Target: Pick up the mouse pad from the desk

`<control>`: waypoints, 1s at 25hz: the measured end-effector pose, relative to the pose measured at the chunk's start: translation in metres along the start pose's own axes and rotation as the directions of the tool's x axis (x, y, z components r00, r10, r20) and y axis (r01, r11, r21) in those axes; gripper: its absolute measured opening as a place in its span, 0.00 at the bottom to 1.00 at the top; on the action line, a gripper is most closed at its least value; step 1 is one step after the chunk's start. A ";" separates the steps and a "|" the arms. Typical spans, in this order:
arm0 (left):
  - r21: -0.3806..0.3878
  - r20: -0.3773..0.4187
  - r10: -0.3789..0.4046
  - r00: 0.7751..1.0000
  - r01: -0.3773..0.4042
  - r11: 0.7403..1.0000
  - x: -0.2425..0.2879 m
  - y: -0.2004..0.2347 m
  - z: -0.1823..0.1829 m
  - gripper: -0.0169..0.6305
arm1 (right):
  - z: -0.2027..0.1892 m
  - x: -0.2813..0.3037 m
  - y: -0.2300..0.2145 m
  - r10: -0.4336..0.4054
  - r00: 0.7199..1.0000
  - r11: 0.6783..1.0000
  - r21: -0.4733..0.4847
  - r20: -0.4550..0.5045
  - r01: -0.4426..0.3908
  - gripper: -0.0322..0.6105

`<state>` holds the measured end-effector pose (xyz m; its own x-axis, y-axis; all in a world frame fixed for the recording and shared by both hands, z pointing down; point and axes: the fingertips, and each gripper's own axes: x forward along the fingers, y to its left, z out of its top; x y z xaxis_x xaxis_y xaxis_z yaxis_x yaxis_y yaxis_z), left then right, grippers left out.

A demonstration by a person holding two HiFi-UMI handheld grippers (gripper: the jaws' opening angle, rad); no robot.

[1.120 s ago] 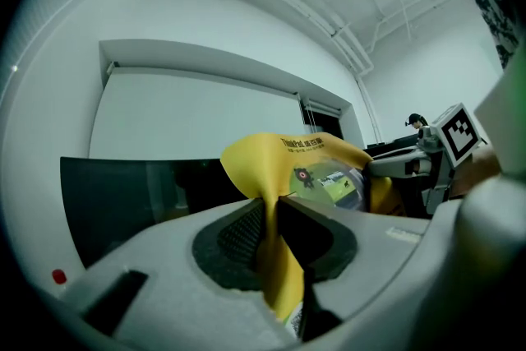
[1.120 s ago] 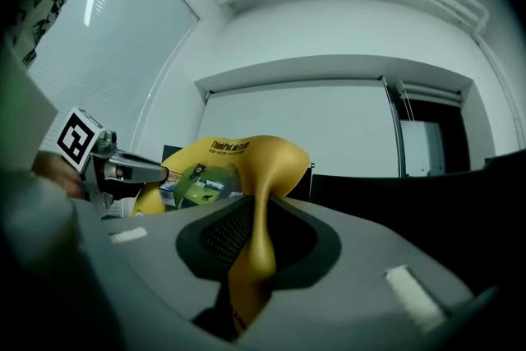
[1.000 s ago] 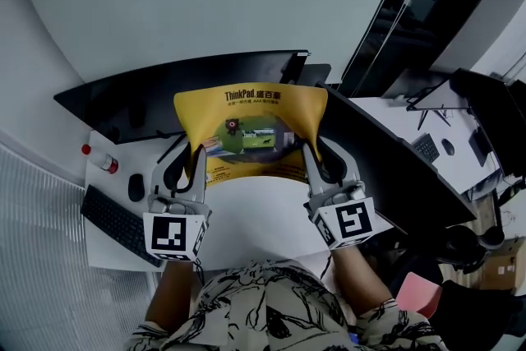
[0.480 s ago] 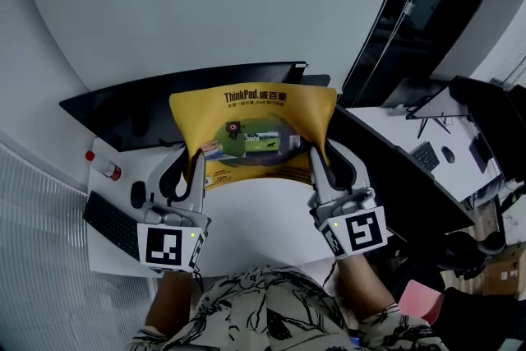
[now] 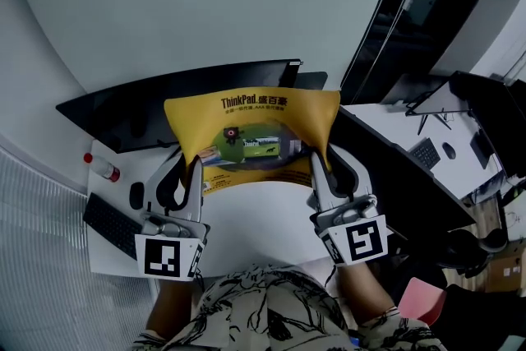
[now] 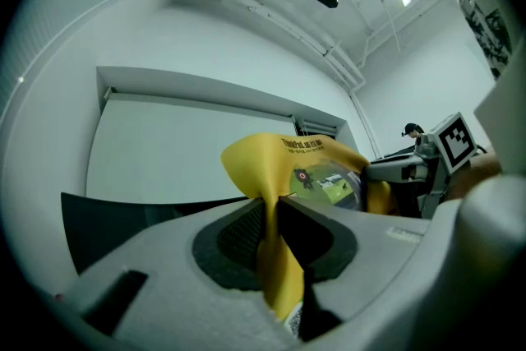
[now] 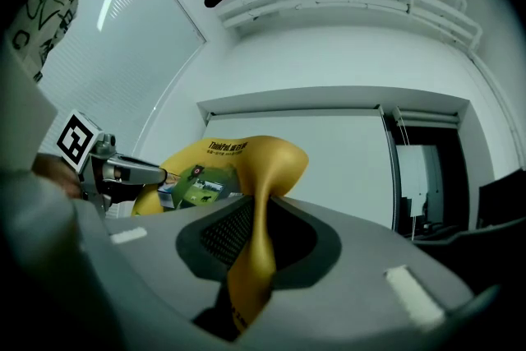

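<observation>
A yellow mouse pad [image 5: 251,137] with a printed picture hangs in the air above the white desk [image 5: 255,222], stretched between both grippers. My left gripper [image 5: 196,163] is shut on its left edge, and the left gripper view shows the yellow mouse pad [image 6: 275,251] pinched between the dark pads. My right gripper [image 5: 315,159] is shut on the right edge, where the mouse pad [image 7: 255,259] folds between its pads. The pad's far edge curls upward in front of a dark monitor [image 5: 123,103].
A black keyboard [image 5: 111,226] and a black mouse [image 5: 136,195] lie at the desk's left, with a red-capped bottle [image 5: 103,168] behind them. Another desk with a keyboard [image 5: 427,152] stands at the right. A person's patterned shirt [image 5: 263,312] fills the bottom.
Both grippers have lifted the mouse pad slightly higher off the desk; its top edge now sits higher against the monitor. The grips look unchanged.
</observation>
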<state>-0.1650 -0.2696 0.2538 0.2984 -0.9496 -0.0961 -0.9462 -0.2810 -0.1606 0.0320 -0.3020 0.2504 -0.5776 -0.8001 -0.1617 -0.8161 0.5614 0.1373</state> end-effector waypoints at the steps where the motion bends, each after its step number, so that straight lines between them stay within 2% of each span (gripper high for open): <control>1: -0.004 -0.002 -0.001 1.000 0.001 1.000 0.000 0.000 0.000 0.13 | 0.000 0.000 0.000 -0.001 1.000 1.000 0.002 -0.002 0.001 0.16; 25: -0.029 -0.050 -0.010 0.999 0.009 1.000 0.007 0.000 -0.018 0.13 | -0.012 0.005 0.000 -0.006 0.999 1.000 0.025 -0.049 0.008 0.17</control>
<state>-0.1654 -0.2783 0.2710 0.3016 -0.9524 -0.0452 -0.9467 -0.2935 -0.1325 0.0294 -0.3082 0.2614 -0.5707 -0.8131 -0.1148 -0.8207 0.5604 0.1114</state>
